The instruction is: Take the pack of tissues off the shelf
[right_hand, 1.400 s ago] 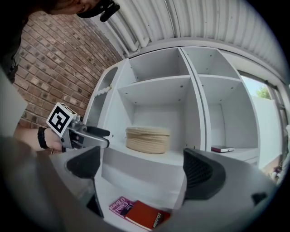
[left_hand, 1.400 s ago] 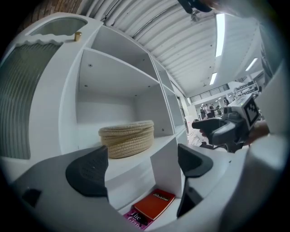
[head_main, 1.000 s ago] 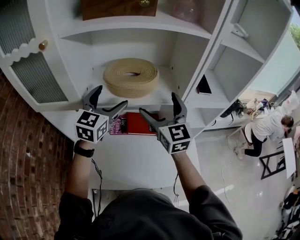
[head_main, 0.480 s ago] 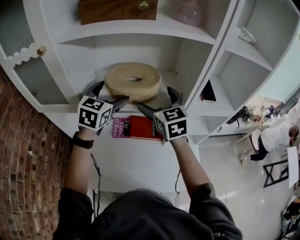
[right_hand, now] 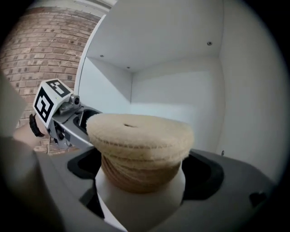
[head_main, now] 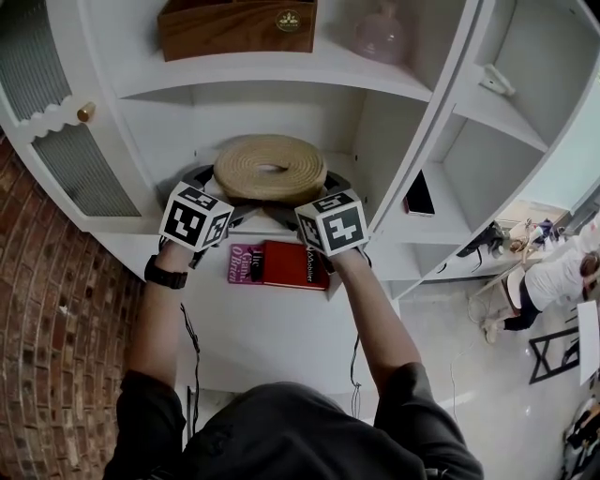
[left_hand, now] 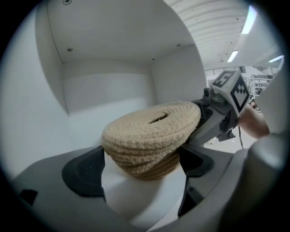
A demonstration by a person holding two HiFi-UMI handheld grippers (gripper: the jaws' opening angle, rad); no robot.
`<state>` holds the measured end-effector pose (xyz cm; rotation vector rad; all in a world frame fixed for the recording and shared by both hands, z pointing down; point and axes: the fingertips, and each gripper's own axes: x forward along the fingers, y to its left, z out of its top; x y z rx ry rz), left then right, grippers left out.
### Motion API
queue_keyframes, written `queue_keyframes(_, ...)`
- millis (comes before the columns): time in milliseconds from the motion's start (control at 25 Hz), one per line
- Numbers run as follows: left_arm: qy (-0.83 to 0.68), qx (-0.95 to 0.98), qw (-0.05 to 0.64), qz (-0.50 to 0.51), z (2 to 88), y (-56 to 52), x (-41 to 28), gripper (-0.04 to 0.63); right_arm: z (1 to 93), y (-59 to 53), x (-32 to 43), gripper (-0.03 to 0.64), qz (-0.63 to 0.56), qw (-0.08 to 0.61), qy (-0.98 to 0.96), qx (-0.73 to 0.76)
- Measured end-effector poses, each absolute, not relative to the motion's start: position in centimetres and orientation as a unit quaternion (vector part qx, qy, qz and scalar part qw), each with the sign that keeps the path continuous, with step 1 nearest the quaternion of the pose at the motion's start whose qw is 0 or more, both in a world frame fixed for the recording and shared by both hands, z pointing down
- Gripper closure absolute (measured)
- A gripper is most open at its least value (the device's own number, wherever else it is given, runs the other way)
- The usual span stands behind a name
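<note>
The tissue pack is a round, woven-rope holder point(head_main: 270, 167) with a slot in its top, sitting in the middle shelf bay. My left gripper point(head_main: 220, 192) reaches in from the left, and the holder point(left_hand: 152, 136) lies between its wide-spread jaws, with white shelf showing beside the left pad. My right gripper point(head_main: 309, 197) comes in from the right, and the holder point(right_hand: 138, 149) likewise sits between its open jaws. Each gripper view shows the other gripper across the holder: the right gripper point(left_hand: 222, 113) and the left gripper point(right_hand: 59, 113).
A wooden box point(head_main: 237, 26) and a pink vase point(head_main: 380, 37) stand on the shelf above. A red book point(head_main: 292, 264) and a pink book point(head_main: 246, 262) lie on the ledge below. Cabinet door with knob point(head_main: 86, 112) at left, brick wall point(head_main: 56, 375) beyond. A person point(head_main: 553, 281) sits far right.
Both grippers have moved forward and up into the shelf bay, from in front of the holder to either side of it. Their jaws have stayed apart.
</note>
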<state>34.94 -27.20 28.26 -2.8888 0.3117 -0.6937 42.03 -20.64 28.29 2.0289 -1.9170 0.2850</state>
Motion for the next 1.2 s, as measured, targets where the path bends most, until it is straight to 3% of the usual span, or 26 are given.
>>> queue_keyframes(200, 0.103, -0.967, 0.077, -0.220, 28.2, -27.1, 35.1, 0.098, 28.2, -20.6, 42.3, 0.095, 0.089, 0.164, -0.675, 0.714)
queue_keyframes(640, 0.117, -0.972, 0.081, -0.188, 28.0, -23.9, 32.4, 0.098, 28.0, -17.7, 39.7, 0.104, 0.053, 0.152, -0.698, 0.698)
queue_keyframes(1200, 0.184, -0.971, 0.083, -0.129, 29.0, -17.5, 21.6, 0.103, 28.9, -12.2, 29.5, 0.112, -0.035, 0.154, -0.734, 0.661)
